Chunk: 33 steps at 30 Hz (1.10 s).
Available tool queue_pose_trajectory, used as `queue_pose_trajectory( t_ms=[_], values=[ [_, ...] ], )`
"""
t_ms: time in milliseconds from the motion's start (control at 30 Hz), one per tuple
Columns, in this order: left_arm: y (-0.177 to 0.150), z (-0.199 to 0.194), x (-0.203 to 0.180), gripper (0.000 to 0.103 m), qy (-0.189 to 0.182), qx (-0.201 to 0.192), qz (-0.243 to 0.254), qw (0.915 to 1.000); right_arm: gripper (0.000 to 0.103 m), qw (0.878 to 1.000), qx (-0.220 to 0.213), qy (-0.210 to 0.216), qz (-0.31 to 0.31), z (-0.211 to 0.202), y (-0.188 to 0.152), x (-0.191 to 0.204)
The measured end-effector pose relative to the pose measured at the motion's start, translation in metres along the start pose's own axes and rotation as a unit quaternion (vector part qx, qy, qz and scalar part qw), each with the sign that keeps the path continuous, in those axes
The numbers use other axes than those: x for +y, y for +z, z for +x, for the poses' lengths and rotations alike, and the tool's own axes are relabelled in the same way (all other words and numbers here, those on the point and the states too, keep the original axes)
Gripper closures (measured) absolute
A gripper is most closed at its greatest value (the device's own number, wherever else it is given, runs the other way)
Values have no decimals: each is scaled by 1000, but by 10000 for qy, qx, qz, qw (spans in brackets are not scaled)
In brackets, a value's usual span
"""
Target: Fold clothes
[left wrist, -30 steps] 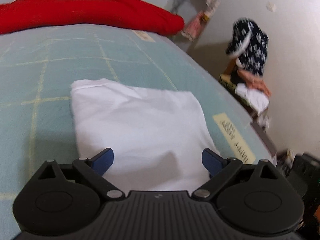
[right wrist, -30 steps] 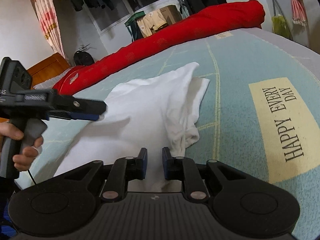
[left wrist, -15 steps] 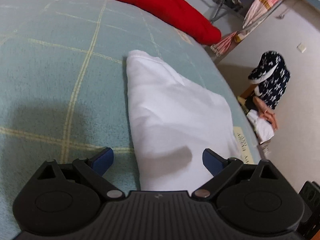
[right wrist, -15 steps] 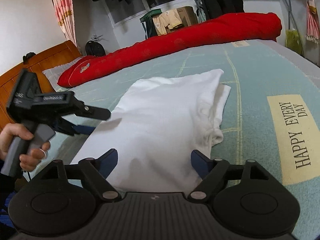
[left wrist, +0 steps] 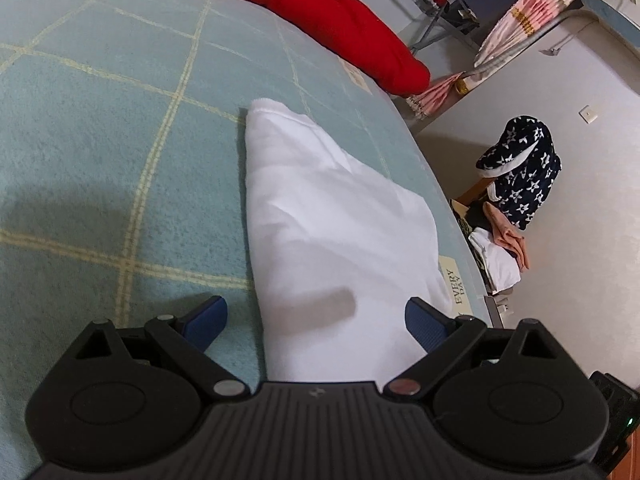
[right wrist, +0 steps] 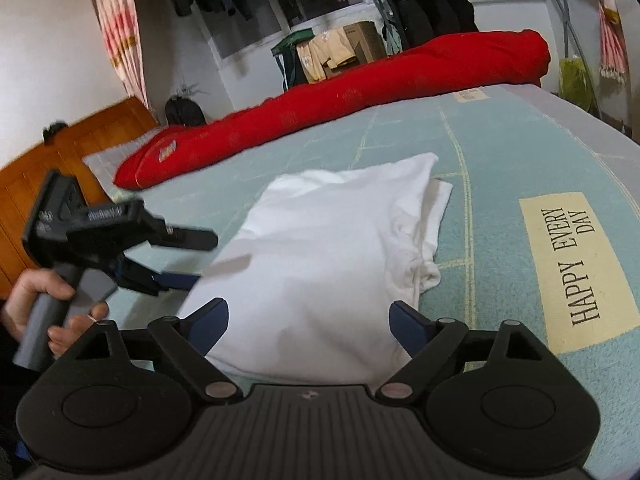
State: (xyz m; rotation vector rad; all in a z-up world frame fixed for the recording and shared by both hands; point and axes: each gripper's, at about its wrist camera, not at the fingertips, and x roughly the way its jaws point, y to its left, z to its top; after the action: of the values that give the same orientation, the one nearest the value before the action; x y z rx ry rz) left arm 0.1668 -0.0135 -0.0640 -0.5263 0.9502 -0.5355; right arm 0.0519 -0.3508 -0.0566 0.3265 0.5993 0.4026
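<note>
A white garment [right wrist: 328, 248] lies folded into a rough rectangle on the pale blue bed cover [right wrist: 500, 152]. My right gripper [right wrist: 309, 322] hovers over its near edge with the jaws opening wide; the cloth lies below them and the pads do not press it. My left gripper [left wrist: 317, 320] stands open above the garment [left wrist: 332, 232], straddling its left edge, with nothing pinched. In the right wrist view the left gripper [right wrist: 192, 256] shows at the left, held by a hand [right wrist: 36, 300], its fingers at the garment's side edge.
A long red bolster [right wrist: 360, 96] lies across the far side of the bed. A wooden headboard [right wrist: 52, 168] stands at the left. Beyond the bed's edge, clothes [left wrist: 520, 176] are heaped on the floor by the wall. A cream label patch [right wrist: 576, 264] is on the cover.
My right gripper went from nearly shut on the garment's edge to wide open and rose a little. My left gripper rolled and slid toward the garment's left edge, staying open.
</note>
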Motion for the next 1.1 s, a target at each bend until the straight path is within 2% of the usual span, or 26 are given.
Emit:
queue_pose_trajectory(
  t_ms=[100,233,367,467,567,833,933,1100],
  values=[
    [3,2,9,8,-146,27,-161,9998,8,9992,-169,35,360,-5,8,-14],
    [4,9,19,8,-367,45,-366,9986,5,9920,-248,223,1220,2,19,-48],
    [13,16,28,8,-717,121,-628,9954,4,9761,91,607,2086,31,22,-86],
    [22,24,32,8,-920,206,-739,9928,3,9686,328,728,2356,56,27,-101],
    [32,37,32,8,-1037,322,-705,9916,0,9661,430,837,2403,74,38,-107],
    [58,72,23,7,-1124,606,-534,9904,0,9676,684,944,2240,119,68,-112],
    [59,74,22,7,-1151,612,-523,9901,0,9674,706,970,2232,125,70,-111],
    [47,64,21,7,-1157,629,-637,9892,0,9642,688,1100,2312,110,60,-107]
  ],
)
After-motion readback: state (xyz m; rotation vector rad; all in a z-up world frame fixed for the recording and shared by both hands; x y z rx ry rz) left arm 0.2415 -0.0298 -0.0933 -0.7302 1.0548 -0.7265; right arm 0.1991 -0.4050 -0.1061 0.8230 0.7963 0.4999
